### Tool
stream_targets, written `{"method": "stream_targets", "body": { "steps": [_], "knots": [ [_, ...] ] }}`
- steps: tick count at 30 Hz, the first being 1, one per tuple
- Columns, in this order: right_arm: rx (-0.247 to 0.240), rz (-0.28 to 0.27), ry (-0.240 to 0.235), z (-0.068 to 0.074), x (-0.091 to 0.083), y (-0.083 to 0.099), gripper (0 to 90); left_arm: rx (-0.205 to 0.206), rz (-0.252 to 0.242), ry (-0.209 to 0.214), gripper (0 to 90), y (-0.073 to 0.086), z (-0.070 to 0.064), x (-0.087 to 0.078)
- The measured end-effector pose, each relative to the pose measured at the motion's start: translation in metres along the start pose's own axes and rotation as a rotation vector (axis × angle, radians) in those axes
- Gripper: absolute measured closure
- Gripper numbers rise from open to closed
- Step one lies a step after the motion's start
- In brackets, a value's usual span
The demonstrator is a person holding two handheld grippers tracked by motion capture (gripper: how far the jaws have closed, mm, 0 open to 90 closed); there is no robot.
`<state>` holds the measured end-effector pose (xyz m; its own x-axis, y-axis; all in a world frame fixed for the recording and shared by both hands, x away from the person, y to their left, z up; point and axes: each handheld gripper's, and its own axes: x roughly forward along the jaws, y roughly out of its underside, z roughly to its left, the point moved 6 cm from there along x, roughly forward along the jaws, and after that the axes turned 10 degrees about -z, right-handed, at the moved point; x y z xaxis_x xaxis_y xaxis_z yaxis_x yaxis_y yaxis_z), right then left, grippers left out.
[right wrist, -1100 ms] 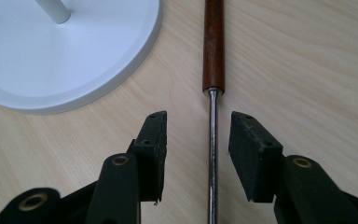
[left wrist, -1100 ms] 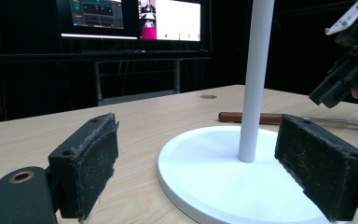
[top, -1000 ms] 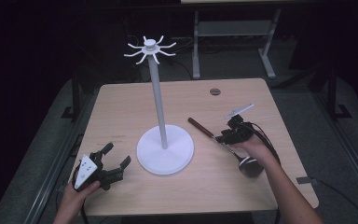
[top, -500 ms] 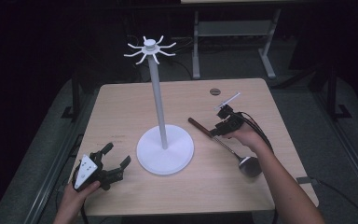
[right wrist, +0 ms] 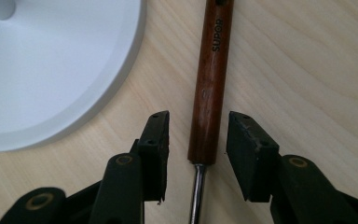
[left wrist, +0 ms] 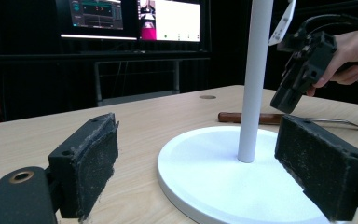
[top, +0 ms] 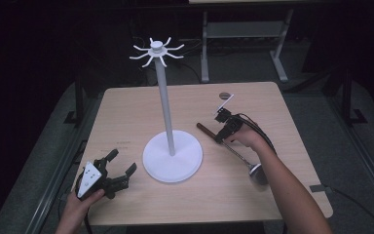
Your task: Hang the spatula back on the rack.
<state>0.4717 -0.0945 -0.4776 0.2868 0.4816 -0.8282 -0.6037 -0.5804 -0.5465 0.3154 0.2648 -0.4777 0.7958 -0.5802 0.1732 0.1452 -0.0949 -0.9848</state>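
- Straddling the ladle's wooden handle (right wrist: 210,84), which lay flat on the table (top: 126,112) beside the white stand base (top: 172,157), the right gripper (right wrist: 198,140) was open narrowly.
- Judged best: lower squarely, close near the handle's lower end.
- Left gripper (top: 119,165) rested wide, idle.

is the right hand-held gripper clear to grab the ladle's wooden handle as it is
Probably yes: the right hand-held gripper is open with its jaws either side of the wooden handle, and nothing lies between them.

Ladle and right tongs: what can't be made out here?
- Ladle bowl: in the high view the person's forearm overlaps it; its depth stays unclear.
- Handle far end: cut by the top edge of the right gripper view.
- Right tongs: contact with the handle unclear; a gap shows on each side.
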Motion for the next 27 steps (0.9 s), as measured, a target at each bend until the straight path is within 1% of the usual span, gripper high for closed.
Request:
{"method": "stream_targets", "body": {
  "steps": [3, 8, 14, 17, 27],
  "knots": [
    [-0.004, 0.017, -0.005, 0.0, 0.006, 0.0, 62.3, 0.001, 0.0, 0.0, 12.6, 0.0, 0.0, 0.0],
    [-0.019, 0.046, 0.014, -0.002, 0.013, 0.003, 67.1, 0.0, 0.0, 0.001, 12.6, 0.0, 0.0, 0.0],
    [-0.024, 0.064, 0.028, -0.002, 0.018, 0.003, 68.0, 0.003, 0.0, 0.001, 12.6, 0.0, 0.0, 0.0],
    [-0.039, 0.071, 0.038, -0.002, 0.02, 0.004, 68.9, 0.001, 0.0, 0.001, 12.6, 0.0, 0.0, 0.0],
    [-0.042, 0.082, 0.056, -0.002, 0.023, 0.004, 70.2, 0.001, -0.001, 0.001, 12.6, 0.0, 0.0, 0.0]
  ]
}}
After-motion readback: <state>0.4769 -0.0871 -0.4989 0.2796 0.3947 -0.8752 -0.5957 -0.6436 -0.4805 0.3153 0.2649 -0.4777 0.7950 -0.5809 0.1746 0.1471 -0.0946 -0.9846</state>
